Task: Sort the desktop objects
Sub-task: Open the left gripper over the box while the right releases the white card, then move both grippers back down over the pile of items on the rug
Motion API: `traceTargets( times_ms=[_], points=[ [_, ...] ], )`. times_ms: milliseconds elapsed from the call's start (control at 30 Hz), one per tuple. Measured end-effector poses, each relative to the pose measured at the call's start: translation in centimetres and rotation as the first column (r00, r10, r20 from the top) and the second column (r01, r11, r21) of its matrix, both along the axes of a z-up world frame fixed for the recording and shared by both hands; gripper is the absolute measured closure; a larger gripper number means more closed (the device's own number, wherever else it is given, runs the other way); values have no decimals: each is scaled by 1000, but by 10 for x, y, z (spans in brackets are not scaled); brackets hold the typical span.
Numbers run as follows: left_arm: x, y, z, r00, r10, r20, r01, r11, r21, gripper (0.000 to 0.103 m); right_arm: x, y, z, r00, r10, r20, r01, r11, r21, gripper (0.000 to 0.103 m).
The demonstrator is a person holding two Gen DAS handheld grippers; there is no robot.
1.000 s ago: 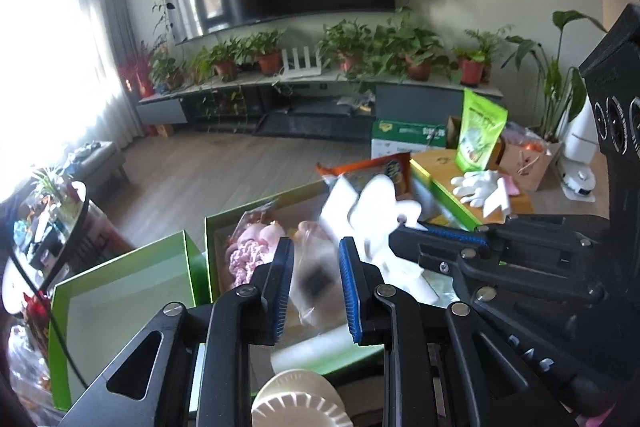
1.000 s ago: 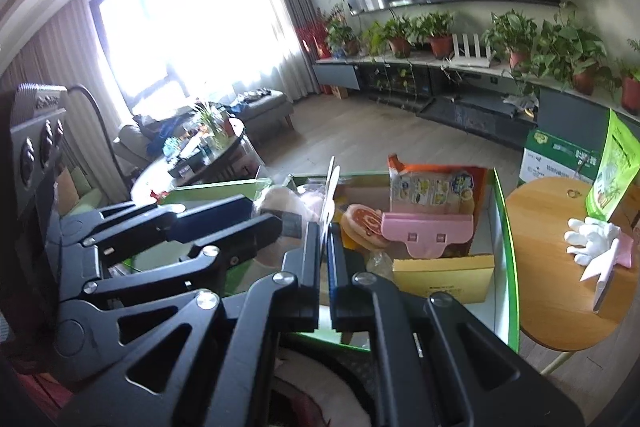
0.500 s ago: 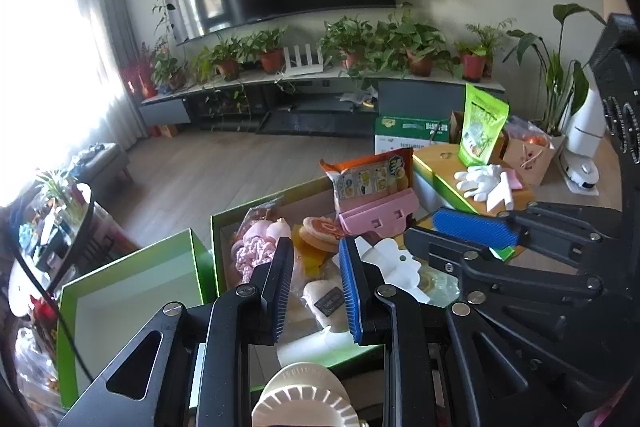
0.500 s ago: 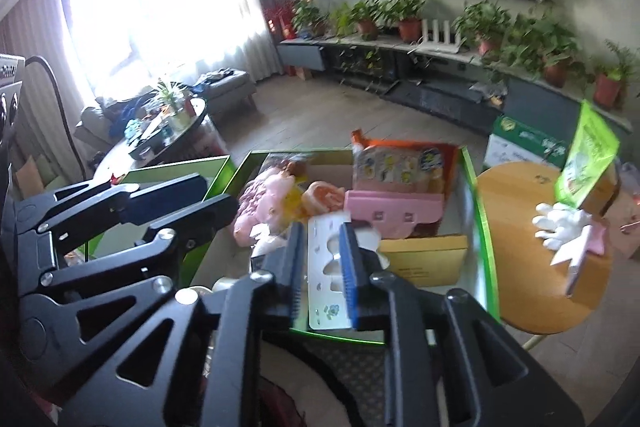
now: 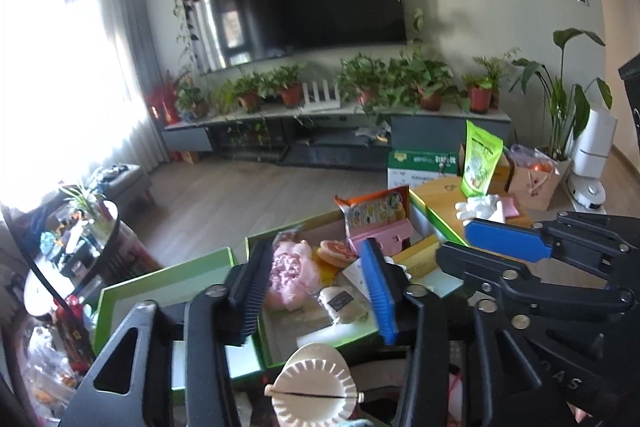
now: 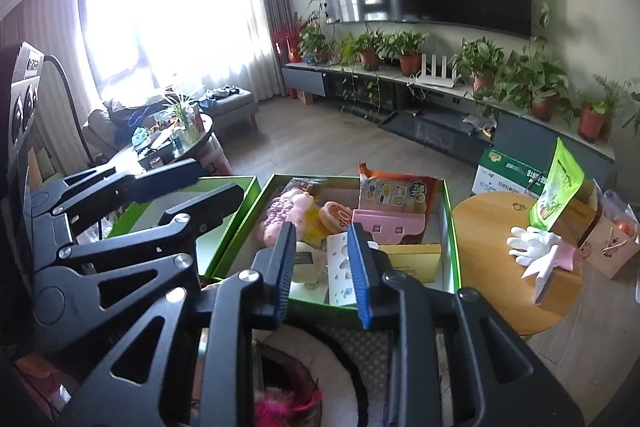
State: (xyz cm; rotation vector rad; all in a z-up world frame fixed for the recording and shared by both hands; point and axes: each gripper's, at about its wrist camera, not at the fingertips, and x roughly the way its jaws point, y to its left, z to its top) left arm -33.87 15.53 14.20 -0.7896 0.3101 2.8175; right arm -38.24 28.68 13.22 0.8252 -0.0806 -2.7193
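- Left gripper [image 5: 316,291], seen from its wrist, gapes wide and empty above the green box [image 5: 280,351] holding a pink plush [image 5: 288,275].
- Right gripper [image 6: 320,267], seen from its own wrist, stands parted with nothing gripped; the white card [image 6: 339,269] lies in that box [image 6: 448,227].

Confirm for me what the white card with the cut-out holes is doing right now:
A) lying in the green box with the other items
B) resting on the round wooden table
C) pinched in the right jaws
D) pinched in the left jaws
A: the white card lies inside the green box beside the yellow carton, and both the right gripper and the left gripper stand open with nothing between them.
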Motion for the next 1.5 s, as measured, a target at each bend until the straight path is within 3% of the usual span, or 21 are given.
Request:
traceTargets(
  times_ms=[133,867,967,1100,1200,1500],
  points=[
    [19,-4,11,1000,5,-16,-4,1000,18,46,21,0,12,1000,0,-20,1,1000,4,76],
    [135,-16,52,994,-27,-106,34,998,61,45,150,-5,59,991,21,-131,-19,1000,21,73],
    [152,-20,51,994,-33,-107,41,997,71,44,167,-6,61,990,27,-137,-24,1000,20,68],
    [172,-28,51,992,-24,-126,36,995,92,28,192,-9,61,988,42,-149,-38,999,26,65],
    [185,-31,50,991,-30,-129,43,994,98,28,210,-14,60,986,65,-153,-60,998,36,59],
    [208,-31,41,993,-57,-104,72,988,140,28,245,-16,55,984,75,-160,-64,996,68,59]
  ],
)
